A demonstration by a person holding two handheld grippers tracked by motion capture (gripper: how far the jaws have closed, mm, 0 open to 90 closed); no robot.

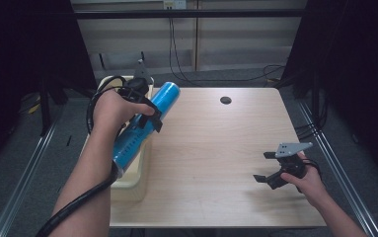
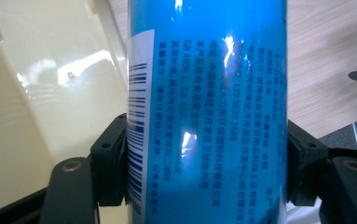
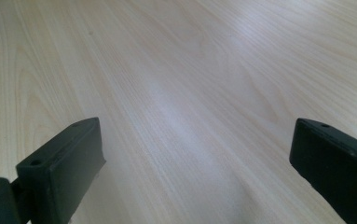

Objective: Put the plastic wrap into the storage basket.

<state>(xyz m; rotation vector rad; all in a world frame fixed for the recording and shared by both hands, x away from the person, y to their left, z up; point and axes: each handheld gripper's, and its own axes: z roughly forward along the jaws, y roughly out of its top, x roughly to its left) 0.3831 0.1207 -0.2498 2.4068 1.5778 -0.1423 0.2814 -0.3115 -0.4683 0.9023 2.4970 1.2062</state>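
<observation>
We see the wooden table (image 1: pixel 211 148), largely bare. At its left edge sits a cream bin (image 1: pixel 132 175). Above the bin, a blue can (image 1: pixel 144 123) lies tilted, clamped across its body by the left gripper (image 1: pixel 144 111), both jaws pressed to its sides. The right gripper (image 1: pixel 270 168) hovers near the right edge, 2 jaws spread wide, holding nothing.

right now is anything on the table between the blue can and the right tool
Nothing visible. The blue can, clamped in the left tool, sits over the cream bin. From there to the open right tool is bare table.
</observation>
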